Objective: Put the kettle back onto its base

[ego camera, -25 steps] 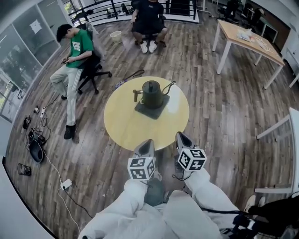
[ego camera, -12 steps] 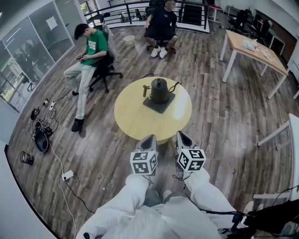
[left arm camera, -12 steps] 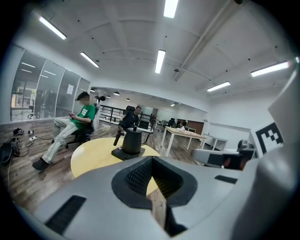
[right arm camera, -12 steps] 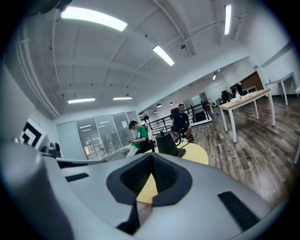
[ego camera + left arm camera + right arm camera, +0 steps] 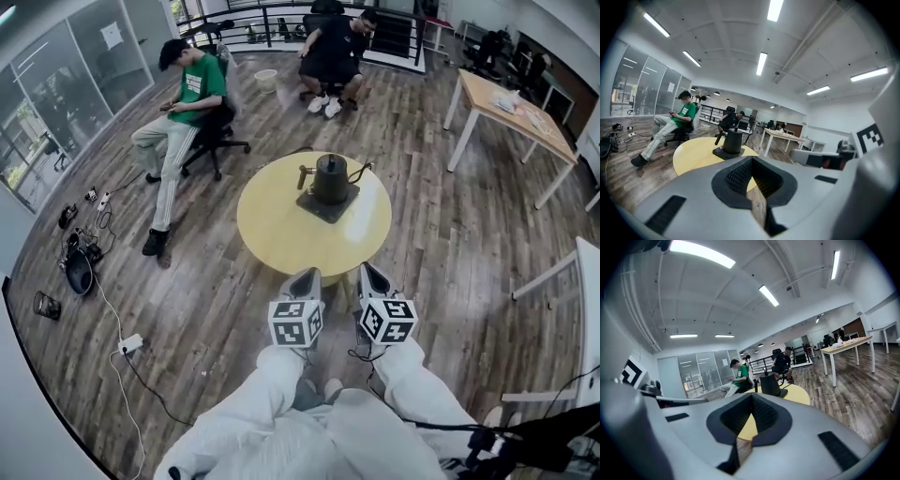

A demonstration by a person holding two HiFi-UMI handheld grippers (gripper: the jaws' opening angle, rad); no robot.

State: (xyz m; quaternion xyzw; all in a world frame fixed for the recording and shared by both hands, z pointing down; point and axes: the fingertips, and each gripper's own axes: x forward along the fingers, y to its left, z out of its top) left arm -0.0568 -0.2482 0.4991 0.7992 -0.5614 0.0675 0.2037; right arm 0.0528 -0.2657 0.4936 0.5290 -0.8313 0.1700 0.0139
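A: Where is the kettle seen?

B: The kettle point(image 5: 330, 178) is seen upright on its dark square base point(image 5: 327, 208), toward the far side of the round yellow surface point(image 5: 281, 234); its handle is turned to the view's left, its thin spout to the right.

A: How are the two grippers held?

B: Both are held low by the near edge of the surface, well apart from the kettle; the left hand-held gripper point(image 5: 306, 277) is closed with nothing gripped, its pads being pressed together; the right hand-held gripper point(image 5: 372, 272) is shown likewise, jaws together and empty.

A: What else is shown?

B: A person in a green top point(image 5: 192, 89) is seated on an office chair point(image 5: 220, 131) at far left; a second person in dark clothes point(image 5: 337, 47) is seated beyond the surface; a wooden table point(image 5: 506, 103) is placed at the right on the plank floor point(image 5: 450, 234).
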